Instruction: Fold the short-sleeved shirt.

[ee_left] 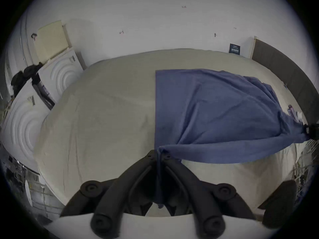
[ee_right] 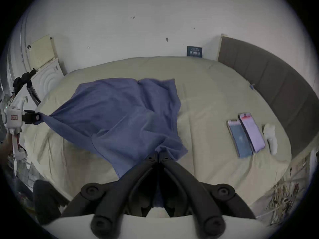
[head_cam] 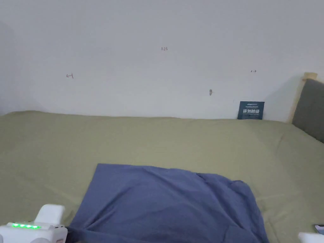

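Blue shirt [head_cam: 171, 202]: spread over the near half of a bed with an olive-green sheet [head_cam: 158, 139], far edge lying flat, near edge lifted clear of the sheet and stretched between the two grippers. Fabric creased and bunched toward its right side.

Left gripper [ee_left: 159, 154]: jaws closed, tips together, with a corner of the shirt pinched between them; a strip of blue cloth runs down between the jaws toward the camera. In the right gripper view this gripper [ee_right: 37, 117] sits at the far left, the cloth drawn to a point at its tips. Its white body with a lit green strip sits at the lower left of the head view.

Right gripper [ee_right: 158, 154]: jaws closed, tips meeting on a gathered fold of the shirt's near edge, cloth hanging to either side. In the left gripper view this gripper [ee_left: 306, 130] is at the far right, the shirt pulled taut up to it.

Other items: two phones [ee_right: 246, 135] side by side on the sheet, well right of the shirt; a white object [ee_right: 271, 137] just beside them; grey padded headboard [ee_right: 276, 84] along the right; dark sign [head_cam: 251, 110] against the white wall [head_cam: 158, 47].
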Motion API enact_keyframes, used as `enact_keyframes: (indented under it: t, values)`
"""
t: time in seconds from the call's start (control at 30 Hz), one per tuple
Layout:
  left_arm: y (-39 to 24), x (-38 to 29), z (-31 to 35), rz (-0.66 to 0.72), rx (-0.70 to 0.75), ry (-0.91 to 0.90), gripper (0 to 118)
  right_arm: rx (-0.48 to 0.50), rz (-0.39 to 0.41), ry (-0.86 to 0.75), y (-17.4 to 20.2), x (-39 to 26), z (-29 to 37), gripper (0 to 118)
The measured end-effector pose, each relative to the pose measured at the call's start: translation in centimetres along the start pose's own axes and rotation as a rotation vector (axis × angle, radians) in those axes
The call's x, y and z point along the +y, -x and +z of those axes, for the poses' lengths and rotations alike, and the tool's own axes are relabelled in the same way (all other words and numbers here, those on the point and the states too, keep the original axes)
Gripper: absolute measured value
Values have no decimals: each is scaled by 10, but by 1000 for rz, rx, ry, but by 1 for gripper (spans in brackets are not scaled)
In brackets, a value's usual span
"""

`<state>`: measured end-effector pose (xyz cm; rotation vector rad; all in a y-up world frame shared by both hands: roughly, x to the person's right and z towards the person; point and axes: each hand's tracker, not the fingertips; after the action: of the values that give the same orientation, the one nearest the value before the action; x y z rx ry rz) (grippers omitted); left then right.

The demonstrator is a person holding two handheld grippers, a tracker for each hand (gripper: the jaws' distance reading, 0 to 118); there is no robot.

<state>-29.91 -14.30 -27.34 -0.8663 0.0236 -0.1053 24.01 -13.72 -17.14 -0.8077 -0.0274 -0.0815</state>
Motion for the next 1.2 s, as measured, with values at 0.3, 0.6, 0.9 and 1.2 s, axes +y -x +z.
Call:
enact_keyframes:
  t: [0.3,0.6,0.9,1.2]
  values:
    - [16,-81,27,0,-29,54,3,2,27,61,0,-61,29,0]
    - [21,-93,9,34,-60,100,4,-5,7,84,-3,-61,11,1]
    - [28,-89,47,115,-95,11,109,-15,-80,31,-20,-50,32,109]
    - [53,-89,83,172,-125,1,0,-22,-131,-26,-27,-56,52,0]
